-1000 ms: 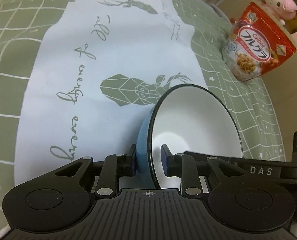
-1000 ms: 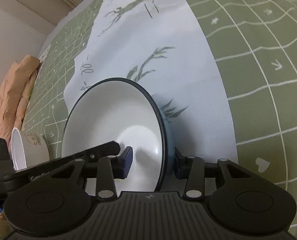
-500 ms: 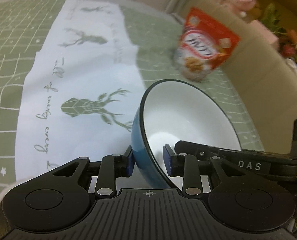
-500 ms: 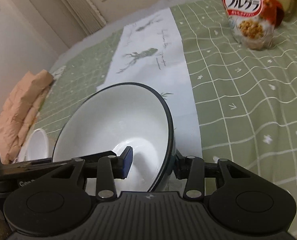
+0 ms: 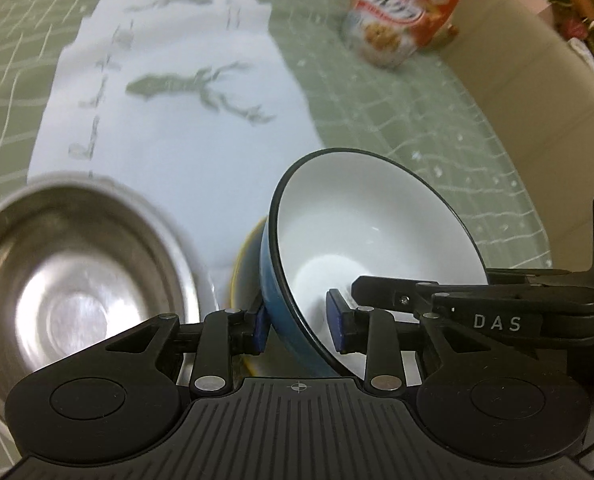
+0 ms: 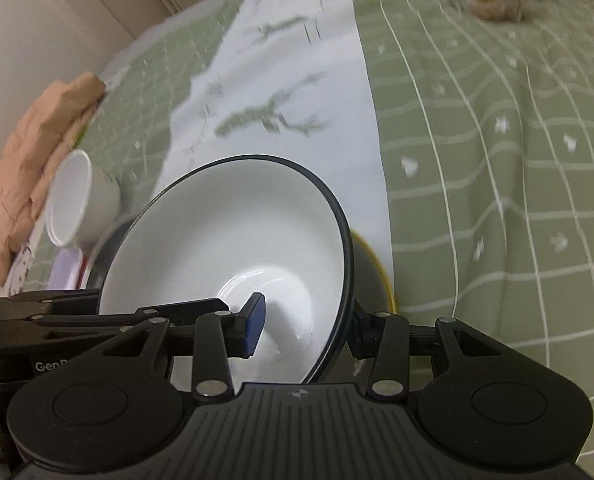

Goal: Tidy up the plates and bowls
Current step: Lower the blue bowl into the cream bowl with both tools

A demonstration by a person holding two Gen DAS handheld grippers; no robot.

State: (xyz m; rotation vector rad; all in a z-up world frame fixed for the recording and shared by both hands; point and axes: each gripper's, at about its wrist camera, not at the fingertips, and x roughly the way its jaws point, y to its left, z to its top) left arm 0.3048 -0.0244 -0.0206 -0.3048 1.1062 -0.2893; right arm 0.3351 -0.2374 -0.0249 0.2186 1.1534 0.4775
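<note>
Both grippers' fingers (image 5: 339, 322) pinch blue bowl (image 5: 361, 240) rim; white inside, dark edge, tilted.

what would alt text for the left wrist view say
A blue bowl with a white inside sits tilted between the left gripper fingers, the right gripper reaching in from the right. Below it shows a yellow-rimmed dish, a steel bowl at left, a red cereal bag far off on the green tablecloth.
</note>
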